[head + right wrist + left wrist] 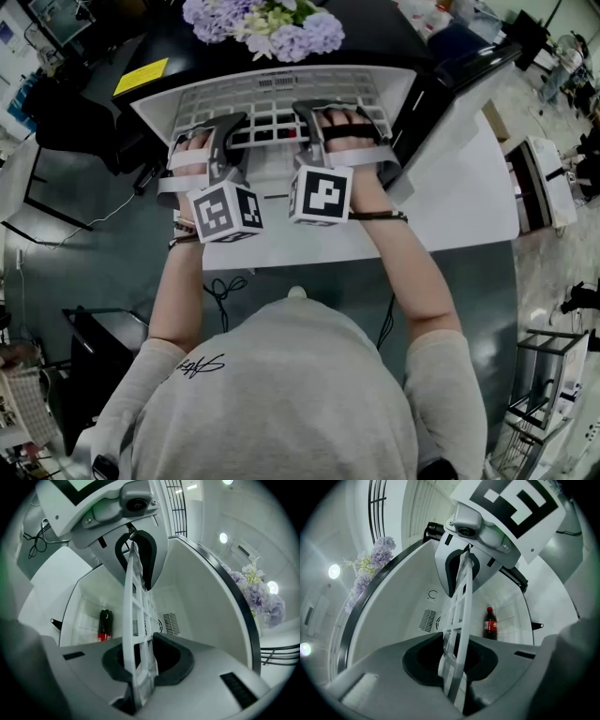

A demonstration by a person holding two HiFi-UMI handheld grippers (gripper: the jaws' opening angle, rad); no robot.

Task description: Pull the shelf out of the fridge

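grey workshop floor spreads around a small fridge (178, 56) with purple flowers (267, 23) on its black top and its door (459, 94) swung open to the person's right. the white grid shelf (281, 98) juts partway out of the opening, front edge toward the person. the left gripper (228, 131) and right gripper (314, 120) sit side by side on that front edge, each pinching the thin lattice between its pads. a cola bottle (489, 624) stands at the back of the cabinet, apart from the shelf. from where i stand, the pull wants both hands drawing back together and level, so the shelf doesn't skew and bind at its sides. the pinch should be firm, since those narrow bars could slip.
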